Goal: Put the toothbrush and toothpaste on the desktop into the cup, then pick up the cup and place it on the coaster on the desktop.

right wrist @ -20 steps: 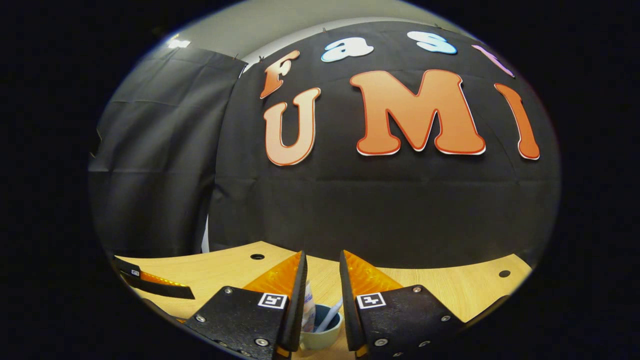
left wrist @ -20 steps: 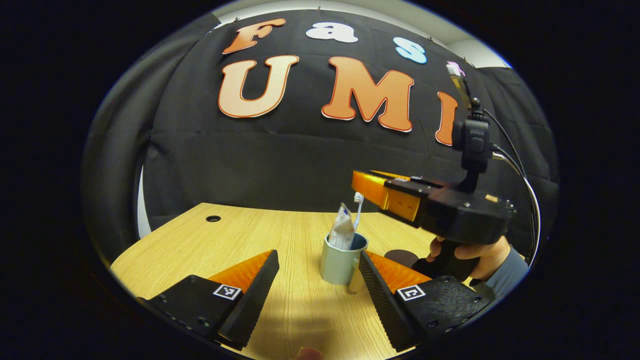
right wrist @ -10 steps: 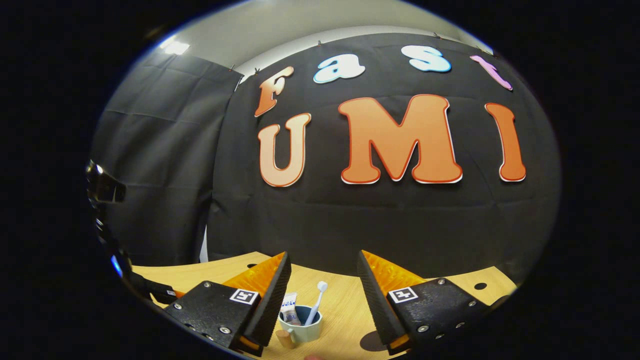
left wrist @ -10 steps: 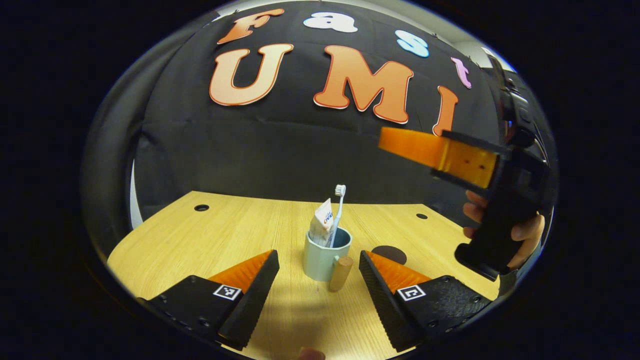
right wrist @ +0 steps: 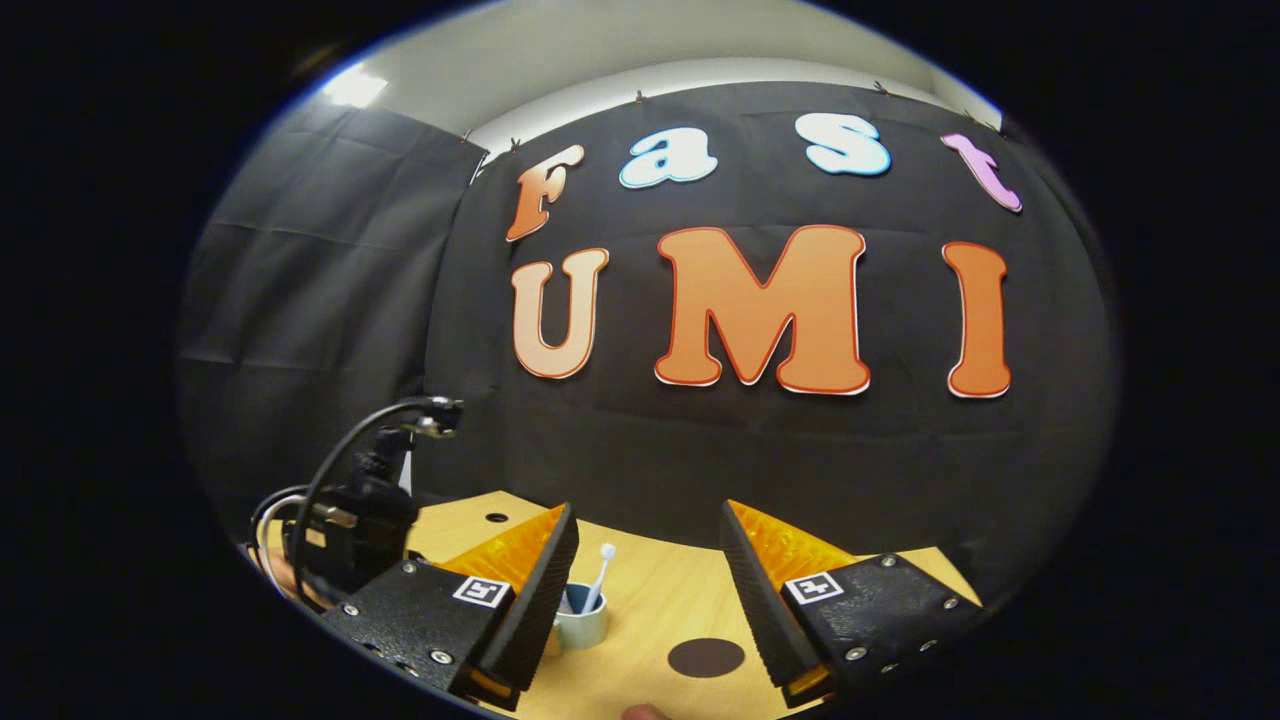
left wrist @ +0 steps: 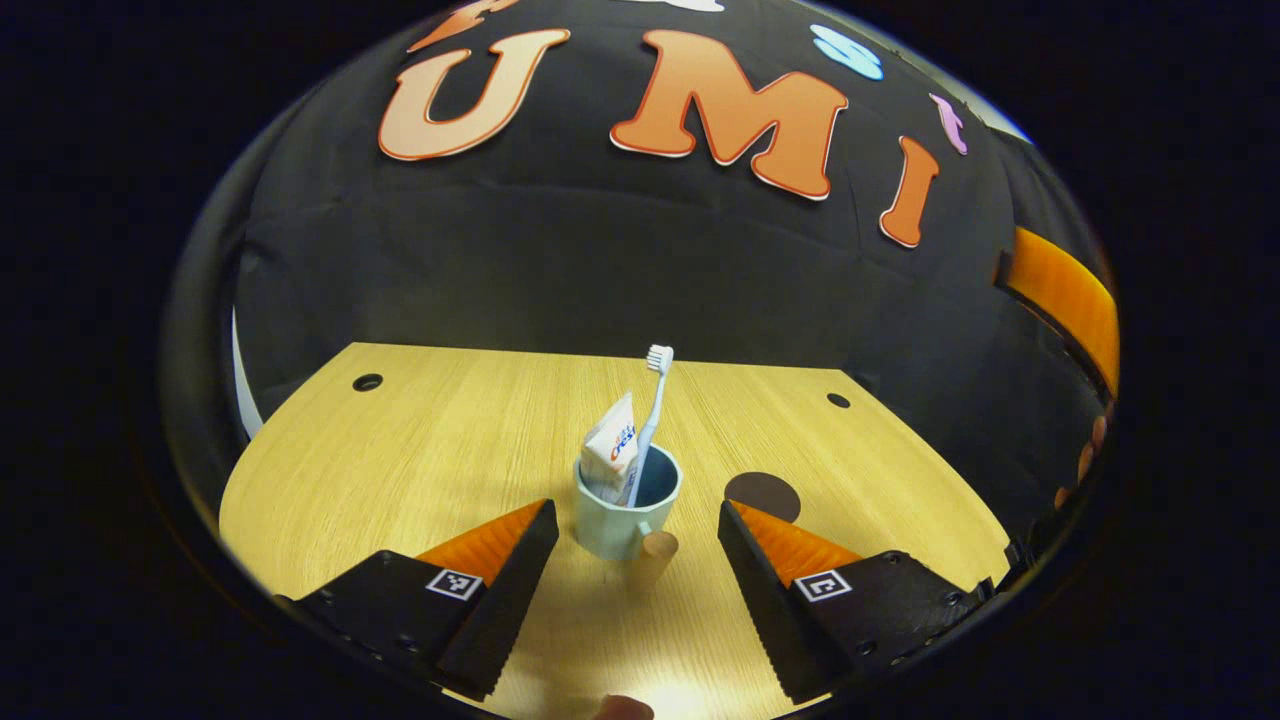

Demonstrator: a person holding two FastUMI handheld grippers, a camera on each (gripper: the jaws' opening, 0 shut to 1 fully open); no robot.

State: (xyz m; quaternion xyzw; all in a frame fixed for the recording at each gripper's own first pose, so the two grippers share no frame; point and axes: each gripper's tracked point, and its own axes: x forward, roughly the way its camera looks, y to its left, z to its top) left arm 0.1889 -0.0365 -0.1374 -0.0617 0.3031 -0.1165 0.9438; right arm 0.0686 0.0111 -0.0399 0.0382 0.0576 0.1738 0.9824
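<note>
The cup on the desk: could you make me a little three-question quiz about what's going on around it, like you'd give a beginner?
1. True or false: the toothbrush and toothpaste stand in the cup.
2. Where is the cup? A) on the coaster; B) on the bare desk, beside the coaster.
3. Fill in: the left gripper, its jaws either side of the cup's handle, is ____.

Key: 1 true. 2 B. 3 open.
</note>
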